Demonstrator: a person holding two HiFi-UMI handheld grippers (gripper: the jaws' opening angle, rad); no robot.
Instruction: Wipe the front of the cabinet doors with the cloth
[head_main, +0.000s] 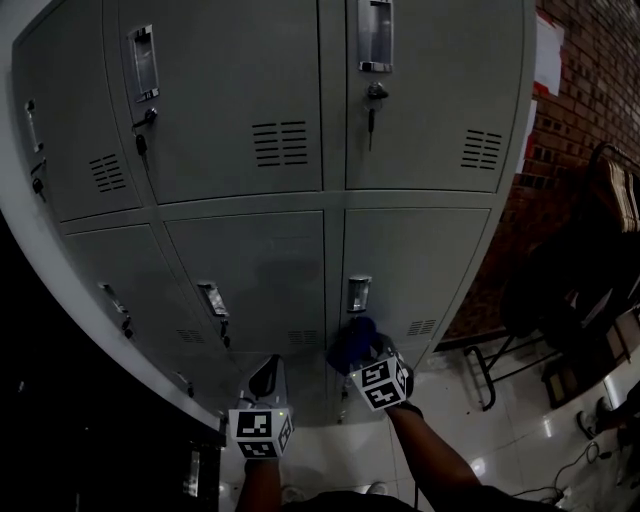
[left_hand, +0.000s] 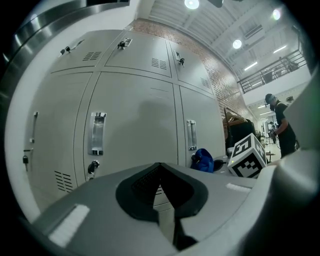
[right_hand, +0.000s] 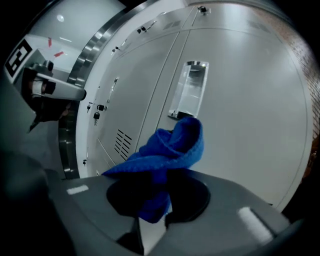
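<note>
Grey metal cabinet doors (head_main: 260, 265) fill the head view in two rows, each with a recessed handle. A blue cloth (right_hand: 170, 147) is bunched in my right gripper (right_hand: 155, 200), which is shut on it. The cloth (head_main: 350, 342) is held up close to the lower right door (head_main: 420, 255), just below its handle (head_main: 358, 293); whether it touches the door I cannot tell. My left gripper (head_main: 264, 380) is beside it to the left, in front of the lower middle door (left_hand: 135, 130), jaws shut with nothing in them. The cloth (left_hand: 202, 160) and right marker cube (left_hand: 247, 156) also show in the left gripper view.
Keys hang in the upper doors' locks (head_main: 372, 100). A brick wall (head_main: 590, 90) and a dark rack with chairs (head_main: 590, 270) stand to the right on a glossy floor (head_main: 500, 430). A person (left_hand: 280, 127) stands far off in the hall.
</note>
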